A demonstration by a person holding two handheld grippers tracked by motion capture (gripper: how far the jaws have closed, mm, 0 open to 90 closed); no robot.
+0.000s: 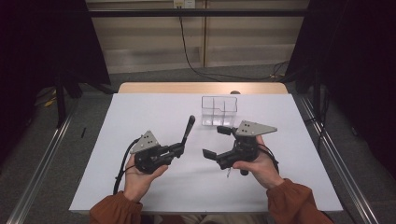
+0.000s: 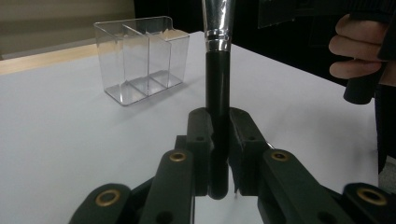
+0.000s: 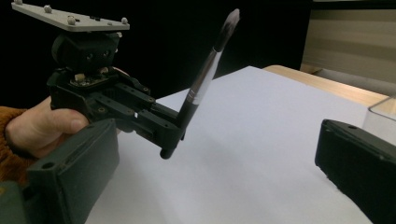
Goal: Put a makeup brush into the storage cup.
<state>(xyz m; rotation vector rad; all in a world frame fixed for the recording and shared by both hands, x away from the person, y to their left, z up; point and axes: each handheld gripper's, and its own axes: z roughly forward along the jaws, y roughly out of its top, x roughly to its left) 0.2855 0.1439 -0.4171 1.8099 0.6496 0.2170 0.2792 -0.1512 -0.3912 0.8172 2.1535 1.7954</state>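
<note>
White tabletop (image 1: 154,186) with dark curtains around it, seen from the high view: left gripper (image 1: 180,148) is clamped on the low end of a black-handled makeup brush with a silver ferrule (image 1: 188,129), bristles angled up toward the clear plastic divided organizer (image 1: 219,111), probably for dropping it in. Right gripper (image 1: 217,142) stands wide open, holding nothing. Left gripper view shows both pads squeezing the handle. Right gripper view adds the brush's grey bristle tip (image 3: 232,19), tilted.
</note>
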